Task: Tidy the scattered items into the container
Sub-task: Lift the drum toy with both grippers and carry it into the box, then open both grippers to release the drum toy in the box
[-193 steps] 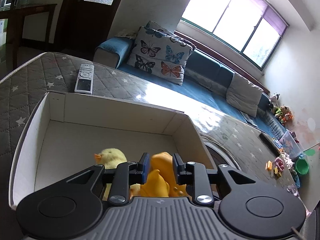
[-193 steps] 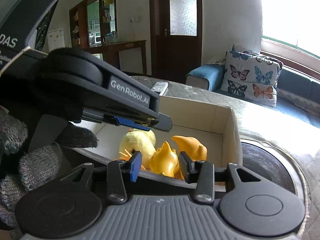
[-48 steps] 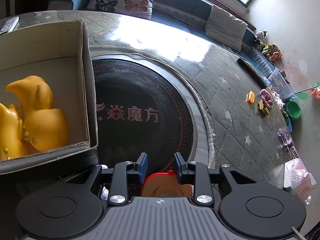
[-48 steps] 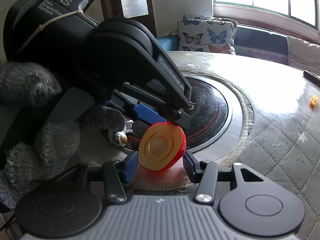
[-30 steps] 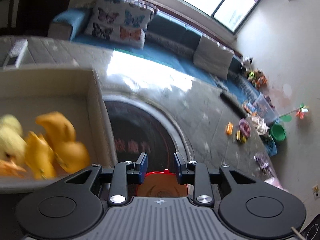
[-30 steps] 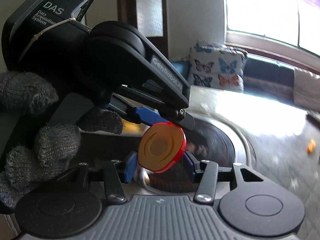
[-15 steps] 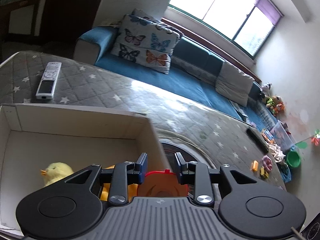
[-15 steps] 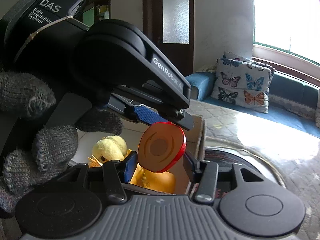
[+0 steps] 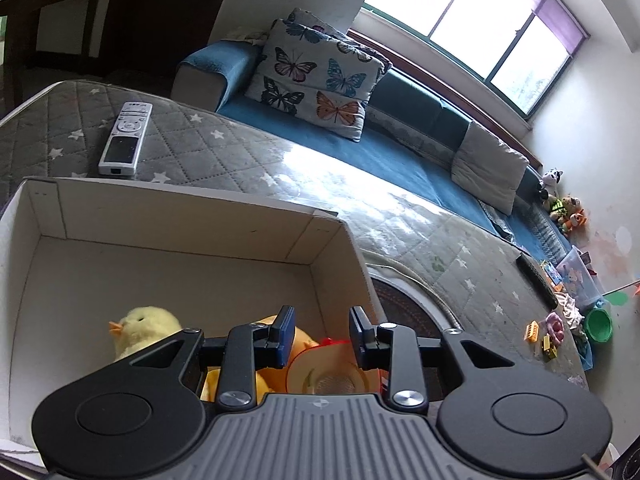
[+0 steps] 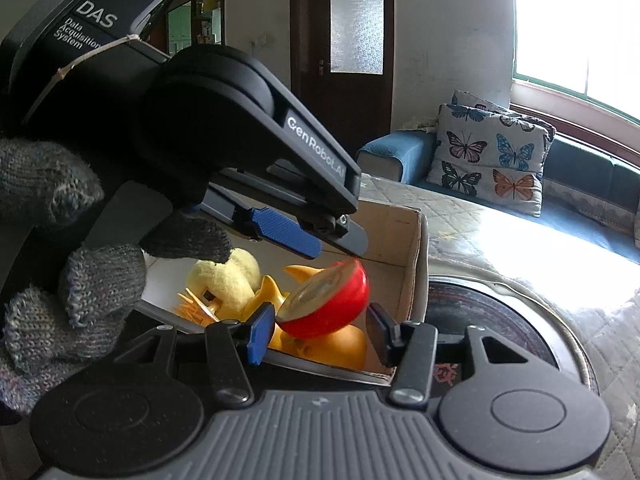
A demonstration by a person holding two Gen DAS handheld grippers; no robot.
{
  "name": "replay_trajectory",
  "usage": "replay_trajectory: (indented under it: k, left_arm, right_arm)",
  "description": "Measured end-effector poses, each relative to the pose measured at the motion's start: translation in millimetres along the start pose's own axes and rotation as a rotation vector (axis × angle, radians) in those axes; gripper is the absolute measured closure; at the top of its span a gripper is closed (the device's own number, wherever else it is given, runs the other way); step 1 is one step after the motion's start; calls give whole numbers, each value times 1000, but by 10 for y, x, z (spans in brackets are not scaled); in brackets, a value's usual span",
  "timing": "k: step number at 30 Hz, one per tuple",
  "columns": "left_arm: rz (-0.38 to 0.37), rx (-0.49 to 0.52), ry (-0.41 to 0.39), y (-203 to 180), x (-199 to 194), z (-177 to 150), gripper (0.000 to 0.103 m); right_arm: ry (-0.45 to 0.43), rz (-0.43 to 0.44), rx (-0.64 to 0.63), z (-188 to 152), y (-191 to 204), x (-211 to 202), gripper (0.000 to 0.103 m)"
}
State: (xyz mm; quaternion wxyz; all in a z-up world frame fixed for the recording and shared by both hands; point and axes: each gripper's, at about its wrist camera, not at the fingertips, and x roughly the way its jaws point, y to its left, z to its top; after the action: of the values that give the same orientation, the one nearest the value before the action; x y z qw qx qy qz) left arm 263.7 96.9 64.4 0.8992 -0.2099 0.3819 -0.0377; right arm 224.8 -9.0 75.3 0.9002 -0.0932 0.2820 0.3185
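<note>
Two grippers hang over one corner of an open cardboard box [image 9: 120, 220] on a quilted table [image 9: 240, 148]. A red half-apple toy [image 10: 326, 304] sits just under the left gripper [image 9: 318, 334], whose blue pads stand apart with the toy below the gap rather than pinched — so the jaws look parted and the toy appears freed. In the right wrist view the apple is tilted, its cut face turned up and toward the left, its red dome toward the right, and it seems to rest on or hang just above the orange toys [image 10: 344, 344] at the near right corner of the box; whether it has fully landed I cannot tell. A yellow chick [image 9: 144, 330] lies beside them, further left.

Seen from the right, the left gripper slants down into the box from the upper left, held by a hand in a grey knit glove [image 10: 100, 276]. It is the nearer tool, directly above the apple. The right gripper [image 10: 318, 334] is held low and level outside the near wall, its fingers wide apart and holding nothing, aimed across the box. A remote [image 9: 126, 140] lies on the table beyond the box.
</note>
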Motion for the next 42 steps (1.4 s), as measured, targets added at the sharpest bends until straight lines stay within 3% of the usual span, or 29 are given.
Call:
replay_trajectory:
  k: [7, 20, 42]
  left_arm:
    - [4, -10, -5, -6, -106, -65, 71]
    - [14, -8, -30, -51, -365, -243, 71]
    - [25, 18, -10, -188, -572, -709, 71]
  right_arm:
    - [-10, 1, -8, -51, 104, -173, 46]
    - [-27, -20, 10, -171, 158, -476, 46]
    - [25, -64, 79, -596, 166, -785, 45]
